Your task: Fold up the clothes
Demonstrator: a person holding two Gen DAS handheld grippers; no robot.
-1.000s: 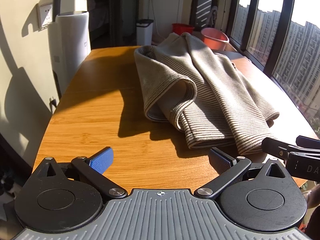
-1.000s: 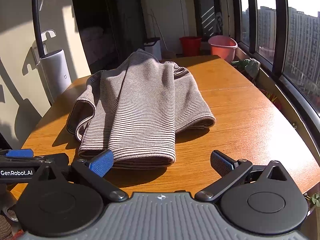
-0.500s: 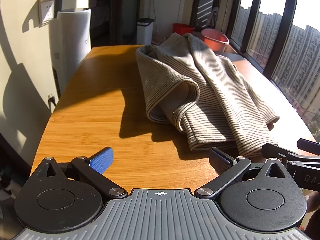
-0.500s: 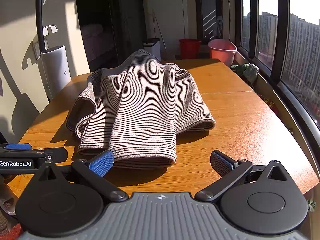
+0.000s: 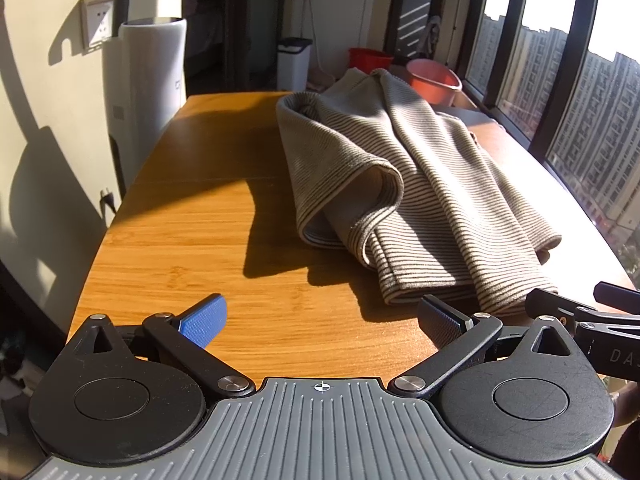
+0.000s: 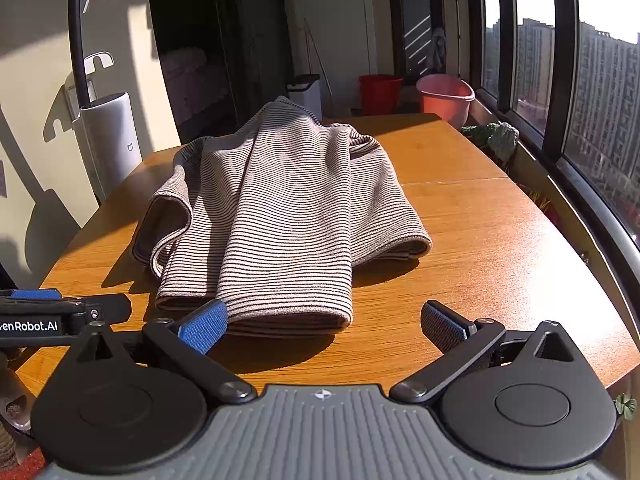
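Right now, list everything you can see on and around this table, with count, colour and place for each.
striped garment: one, beige with dark stripes, loosely heaped mid-table, near hem close to both grippers
table: one, orange-brown wood, under the garment
tall cylinder appliance: one, white, beside the table's left edge by the wall
wall socket: one, white, on the left wall
lidded bin: one, white with dark lid, on the floor beyond the table
bucket: one, red, far floor
basin: one, pink, far floor by the windows
plant: one, green, window ledge
left hand-held gripper: one, black, blue pads, open, empty
right hand-held gripper: one, black, blue pads, open, empty
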